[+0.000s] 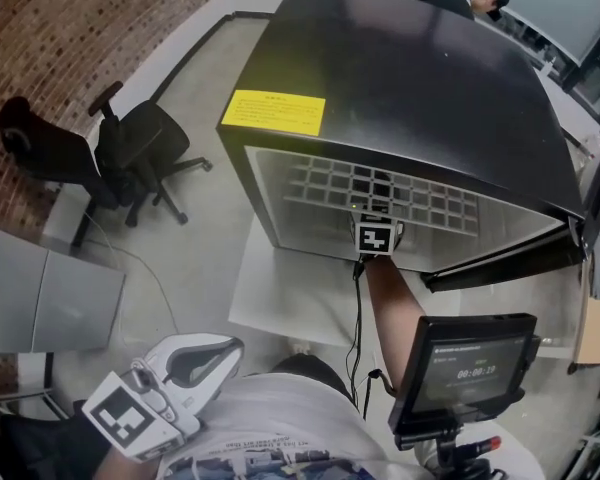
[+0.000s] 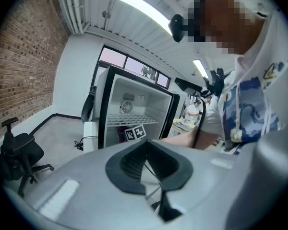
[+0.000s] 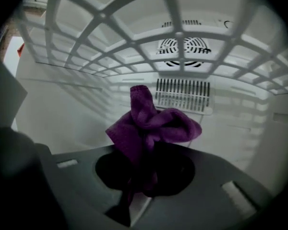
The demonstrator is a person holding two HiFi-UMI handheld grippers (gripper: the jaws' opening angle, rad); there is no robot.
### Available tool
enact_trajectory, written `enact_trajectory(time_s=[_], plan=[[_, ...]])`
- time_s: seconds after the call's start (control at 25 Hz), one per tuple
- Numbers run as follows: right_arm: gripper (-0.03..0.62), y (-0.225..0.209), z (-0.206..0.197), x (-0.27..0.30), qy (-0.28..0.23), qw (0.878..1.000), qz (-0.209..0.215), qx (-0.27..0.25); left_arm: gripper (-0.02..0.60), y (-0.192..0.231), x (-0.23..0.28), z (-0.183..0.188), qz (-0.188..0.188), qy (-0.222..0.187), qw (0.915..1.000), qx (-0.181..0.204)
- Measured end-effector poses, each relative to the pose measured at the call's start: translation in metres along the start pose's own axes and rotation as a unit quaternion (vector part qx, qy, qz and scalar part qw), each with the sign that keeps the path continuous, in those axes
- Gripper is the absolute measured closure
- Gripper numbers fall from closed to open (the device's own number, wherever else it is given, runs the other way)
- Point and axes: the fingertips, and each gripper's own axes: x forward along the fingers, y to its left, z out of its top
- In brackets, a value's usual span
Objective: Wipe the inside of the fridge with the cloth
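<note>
Nearest you, low at the left by your shirt, the left claw (image 2: 148, 159) is held back from the work. Its jaws are pressed together with nothing between them. It points toward the fridge (image 1: 400, 78) from well apart.

Near right: a small screen (image 1: 465, 368) on a mount, with figures lit on it. Just left of it, your forearm (image 1: 395, 313) reaches away from you, and a dark cable (image 1: 358, 318) runs alongside it.

Middle: the right claw (image 3: 144, 166) is inside the open mouth of the fridge. Its marker cube (image 1: 375, 236) shows at the front lip, under the wire shelf (image 1: 380, 193). The jaws are clamped on the cloth (image 3: 151, 128), which is purple and bunched. It rises out of the grip in a loose knot ahead of the claw. The cloth is in the space below the shelf and faces the back wall. Whether it touches any inner surface, you cannot tell.

Farther in, on the white back wall: a slotted vent (image 3: 182, 95) straight behind the cloth, and a round fan grille (image 3: 185, 49) above it, seen through the shelf bars.

Outside: the fridge is black and carries a yellow label (image 1: 273, 111) on its top near the front left corner. It stands on a white base (image 1: 270, 298).

Far left: an office chair (image 1: 130, 153) on the floor, with a brick wall (image 1: 80, 28) behind it
</note>
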Motion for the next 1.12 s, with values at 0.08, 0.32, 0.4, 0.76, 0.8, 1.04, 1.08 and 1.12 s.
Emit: enact_trajectory(time_s=[0.08,0.32,0.4,0.76,0.8,1.04,1.08,1.12], plan=[[0.516,0.012,0.002,0.004,-0.001,1.0,0.01,-0.005,0.574,0.002,-0.003,-0.001,0.006,0.0,1.0,-0.004],[0.516,0.05,0.014,0.014,-0.012,0.999,0.049,-0.019,0.574,0.008,-0.009,-0.005,0.023,-0.003,0.9996,-0.014],[0.516,0.062,0.019,0.017,-0.018,0.998,0.064,-0.021,0.574,0.009,-0.011,-0.005,0.026,-0.002,0.9996,-0.012],[0.515,0.089,0.029,0.012,-0.034,0.993,0.108,-0.037,0.574,0.01,-0.015,-0.009,0.033,-0.001,0.9993,-0.019],[0.515,0.091,0.03,0.012,-0.034,0.992,0.111,-0.039,0.574,0.01,-0.013,-0.009,0.03,0.001,0.9994,-0.019],[0.514,0.099,0.028,0.014,-0.037,0.989,0.139,-0.039,0.574,0.001,0.007,-0.001,0.005,0.004,0.9999,0.01],[0.514,0.101,0.028,0.014,-0.039,0.988,0.144,-0.038,0.574,-0.001,0.009,0.001,0.001,0.002,0.9999,0.015],[0.515,0.104,0.029,0.014,-0.041,0.987,0.15,-0.038,0.574,-0.003,0.011,0.004,-0.004,0.0,0.9998,0.019]])
